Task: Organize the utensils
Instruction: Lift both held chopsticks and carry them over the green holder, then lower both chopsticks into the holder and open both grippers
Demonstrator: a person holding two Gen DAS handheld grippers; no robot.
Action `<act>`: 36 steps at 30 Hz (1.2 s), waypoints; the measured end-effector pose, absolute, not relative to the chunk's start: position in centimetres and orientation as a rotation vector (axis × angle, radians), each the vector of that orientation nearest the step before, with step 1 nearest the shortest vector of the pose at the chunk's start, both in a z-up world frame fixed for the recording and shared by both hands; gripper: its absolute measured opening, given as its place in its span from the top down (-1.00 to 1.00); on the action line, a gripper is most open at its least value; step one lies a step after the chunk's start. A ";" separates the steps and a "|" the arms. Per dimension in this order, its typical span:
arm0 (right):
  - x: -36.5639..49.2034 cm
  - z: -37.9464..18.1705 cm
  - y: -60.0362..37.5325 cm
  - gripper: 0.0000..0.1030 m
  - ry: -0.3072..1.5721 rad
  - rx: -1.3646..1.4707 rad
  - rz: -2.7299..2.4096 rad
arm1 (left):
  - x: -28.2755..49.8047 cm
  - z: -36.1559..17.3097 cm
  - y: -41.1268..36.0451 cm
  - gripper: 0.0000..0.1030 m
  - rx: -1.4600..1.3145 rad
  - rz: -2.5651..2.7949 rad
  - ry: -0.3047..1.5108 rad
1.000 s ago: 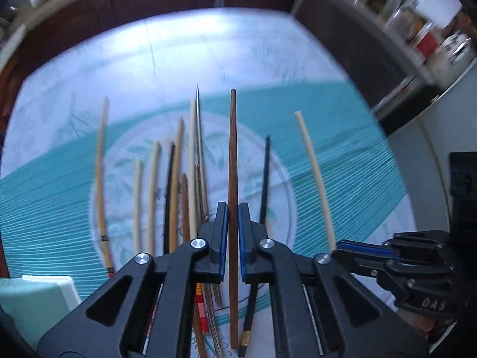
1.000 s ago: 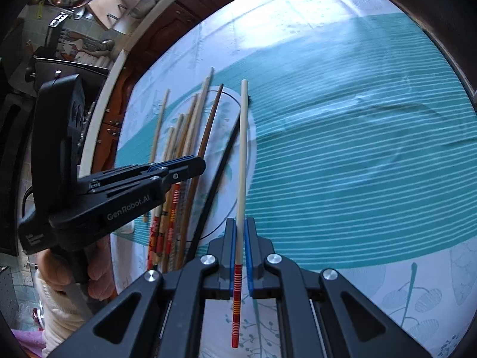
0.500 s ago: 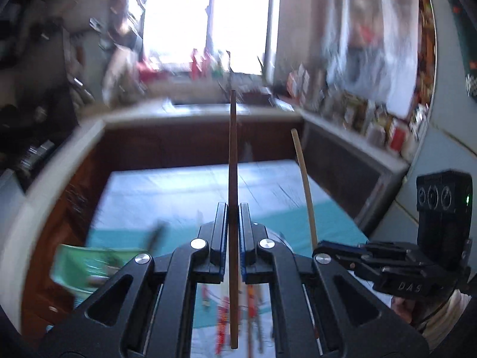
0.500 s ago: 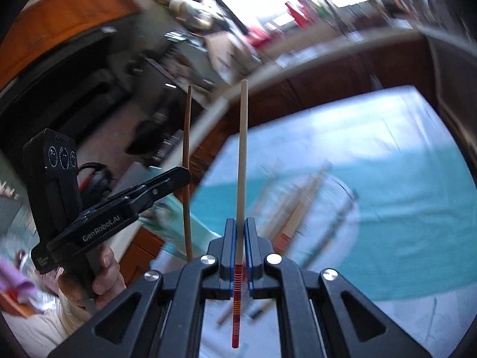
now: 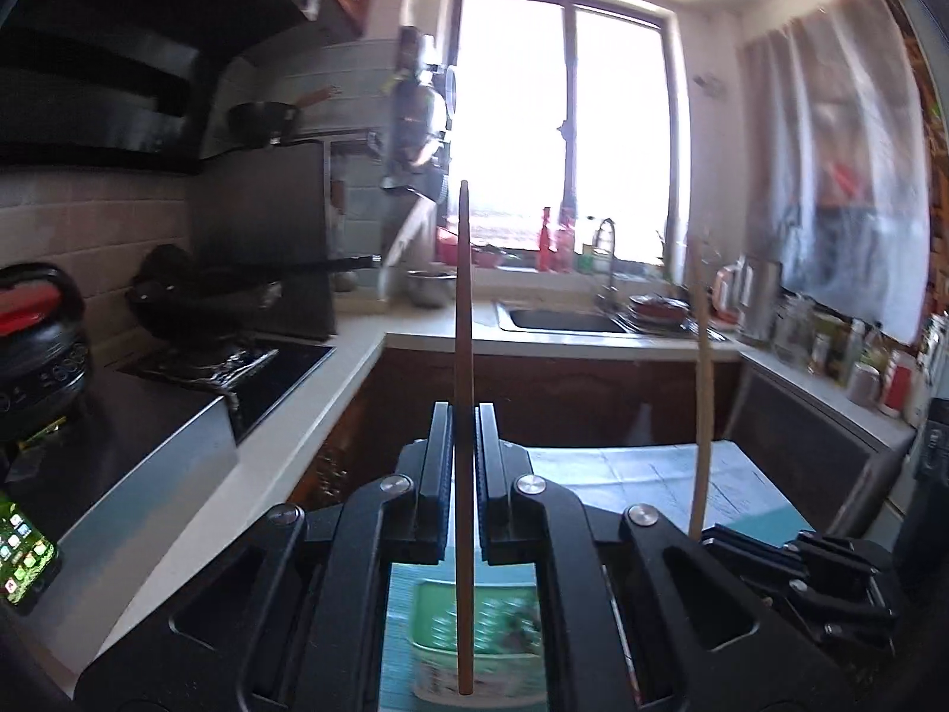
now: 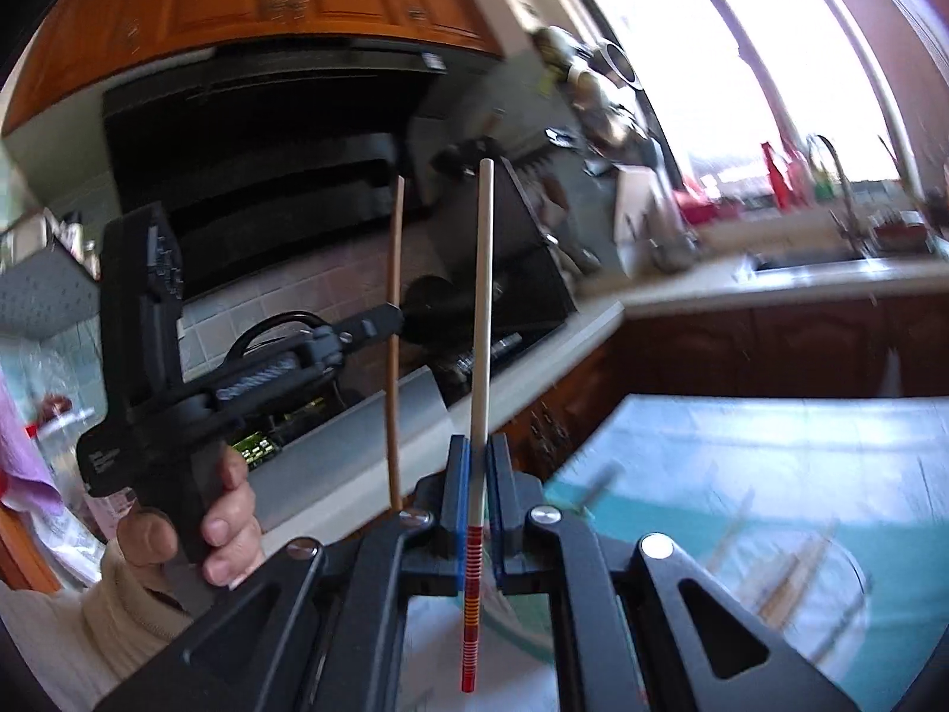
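Note:
My left gripper (image 5: 464,421) is shut on a dark brown chopstick (image 5: 462,308), held raised and pointing toward the window. My right gripper (image 6: 479,451) is shut on a pale chopstick (image 6: 481,308) with a red-striped end. Each wrist view also shows the other tool: the right gripper (image 5: 720,537) with its pale chopstick (image 5: 703,391), and the left gripper (image 6: 388,317) with its brown chopstick (image 6: 392,356), gripped by a hand (image 6: 225,525). Several more chopsticks (image 6: 789,558) lie blurred on the teal tablecloth (image 6: 771,474). A green container (image 5: 504,635) shows below the left jaws.
A stove with a black pan (image 5: 196,296) and a white counter (image 5: 284,451) run along the left. A sink (image 5: 563,320) sits under the window. A lit phone (image 5: 24,552) lies at the far left. Jars (image 5: 860,368) line the right counter.
Both grippers have risen off the table with their chopsticks and tilted up toward the kitchen. The chopsticks on the cloth have dropped low in both views.

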State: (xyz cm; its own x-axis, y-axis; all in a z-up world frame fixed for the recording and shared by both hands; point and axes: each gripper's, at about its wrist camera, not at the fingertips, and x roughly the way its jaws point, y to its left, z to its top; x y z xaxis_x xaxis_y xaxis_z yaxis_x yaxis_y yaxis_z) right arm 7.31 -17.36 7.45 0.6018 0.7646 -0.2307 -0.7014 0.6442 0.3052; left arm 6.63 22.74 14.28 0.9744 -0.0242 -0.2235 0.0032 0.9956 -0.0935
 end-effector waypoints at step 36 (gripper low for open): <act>8.7 -1.6 -6.1 0.89 0.249 -0.008 0.776 | 12.2 0.6 24.3 0.91 -0.133 -0.159 0.243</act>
State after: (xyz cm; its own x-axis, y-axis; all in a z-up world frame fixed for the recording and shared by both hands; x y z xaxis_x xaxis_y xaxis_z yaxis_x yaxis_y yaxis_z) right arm 8.73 -6.07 -1.59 0.6857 0.6922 -0.2250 -0.6942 0.7149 0.0838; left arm 12.16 24.33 0.62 0.9583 -0.1723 -0.2280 0.1402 0.9787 -0.1503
